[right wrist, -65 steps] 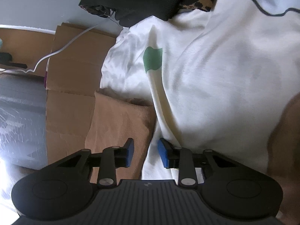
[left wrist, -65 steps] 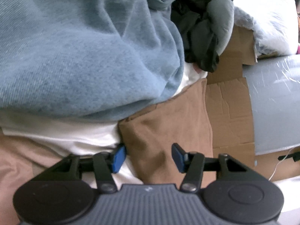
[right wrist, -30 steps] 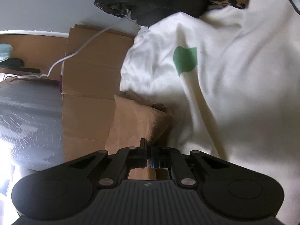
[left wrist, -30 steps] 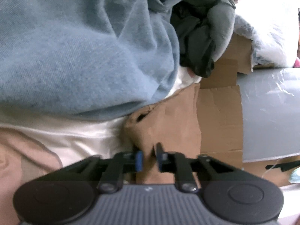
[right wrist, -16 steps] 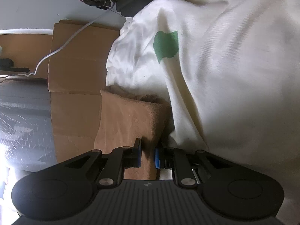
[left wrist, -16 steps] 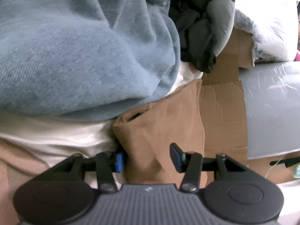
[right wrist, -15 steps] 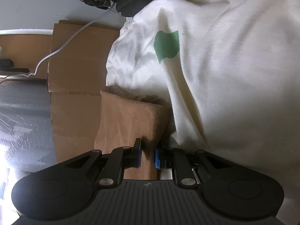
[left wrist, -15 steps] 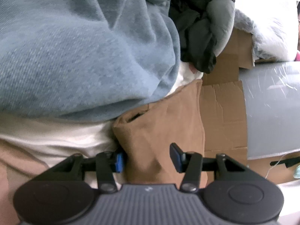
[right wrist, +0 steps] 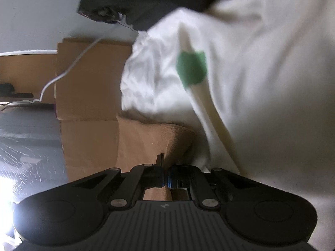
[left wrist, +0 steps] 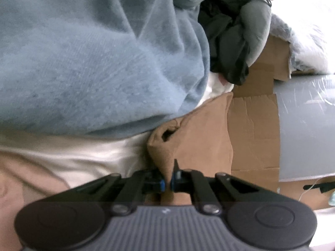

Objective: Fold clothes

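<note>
Now both tongs are pinching the same soft tan-brown cloth [left wrist: 196,138]. The left gripper [left wrist: 166,183] has its blue pads pressed together on a bunched-up corner of it. The right gripper [right wrist: 165,181] is squeezed tight too, on the cloth's other near corner, as well as the blur lets me see.

The brown cloth is the landmark. It lies on flat brown cardboard [left wrist: 251,129], and it runs away from both tongs as a long strip — its long side points forward, away from each camera. In the left wrist view a big fuzzy blue-grey sweater [left wrist: 94,58] is heaped just left of the brown cloth and hangs over its edge. A cream-white cloth [left wrist: 88,156] lies under the sweater, touching the brown cloth on that same side. In the right wrist view a large white shirt with a green patch [right wrist: 261,83] lies right of the brown cloth and touches it. A thin white cord [right wrist: 69,71] trails over the cardboard beyond the brown cloth.

Each hand has its own corner, so neither is nearer — they share the near end. I think the next move is to lift that near end and carry it forward along the strip. The sweater and shirt press on the sides, so the cloth may drag or snag there.
</note>
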Tool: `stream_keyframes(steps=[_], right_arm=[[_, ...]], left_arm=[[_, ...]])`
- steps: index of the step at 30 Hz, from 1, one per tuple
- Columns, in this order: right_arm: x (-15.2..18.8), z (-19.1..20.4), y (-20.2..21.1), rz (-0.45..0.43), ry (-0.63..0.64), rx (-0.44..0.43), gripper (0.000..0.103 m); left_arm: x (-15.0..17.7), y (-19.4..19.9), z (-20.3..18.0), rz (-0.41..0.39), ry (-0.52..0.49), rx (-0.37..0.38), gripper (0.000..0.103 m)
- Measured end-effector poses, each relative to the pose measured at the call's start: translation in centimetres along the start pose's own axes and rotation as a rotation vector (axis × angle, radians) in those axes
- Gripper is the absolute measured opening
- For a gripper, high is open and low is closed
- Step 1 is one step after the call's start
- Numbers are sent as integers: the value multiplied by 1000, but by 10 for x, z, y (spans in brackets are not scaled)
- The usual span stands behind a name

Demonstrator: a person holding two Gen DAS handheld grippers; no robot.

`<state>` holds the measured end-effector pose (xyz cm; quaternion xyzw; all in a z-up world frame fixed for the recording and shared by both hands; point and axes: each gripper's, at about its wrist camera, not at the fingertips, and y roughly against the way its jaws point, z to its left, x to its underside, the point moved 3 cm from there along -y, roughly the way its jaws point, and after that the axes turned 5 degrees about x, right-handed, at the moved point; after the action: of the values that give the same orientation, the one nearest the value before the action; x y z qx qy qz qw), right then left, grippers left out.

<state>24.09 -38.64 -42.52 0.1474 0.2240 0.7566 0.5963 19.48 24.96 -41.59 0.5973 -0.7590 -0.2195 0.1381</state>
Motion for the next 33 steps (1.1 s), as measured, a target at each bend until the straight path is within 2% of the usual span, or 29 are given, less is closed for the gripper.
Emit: stream_keyframes(steps=[9, 16, 19, 25, 30, 33], right_arm=[[-7, 15, 42, -43, -16, 26, 1], [-1, 2, 86, -84, -26, 124, 1], [-1, -3, 106, -102, -32, 151, 1], [3, -10, 141, -130, 6, 191, 1], [6, -18, 164, -142, 8, 200, 1], [6, -20, 175, -155, 10, 207, 1]], left_arm=[[15, 31, -5, -10, 64, -31, 5], [32, 61, 6, -9, 100, -68, 5], [39, 74, 6, 5, 71, -76, 5], [45, 94, 11, 30, 83, -72, 5], [48, 107, 11, 64, 18, -73, 5], [50, 114, 14, 75, 17, -72, 5]])
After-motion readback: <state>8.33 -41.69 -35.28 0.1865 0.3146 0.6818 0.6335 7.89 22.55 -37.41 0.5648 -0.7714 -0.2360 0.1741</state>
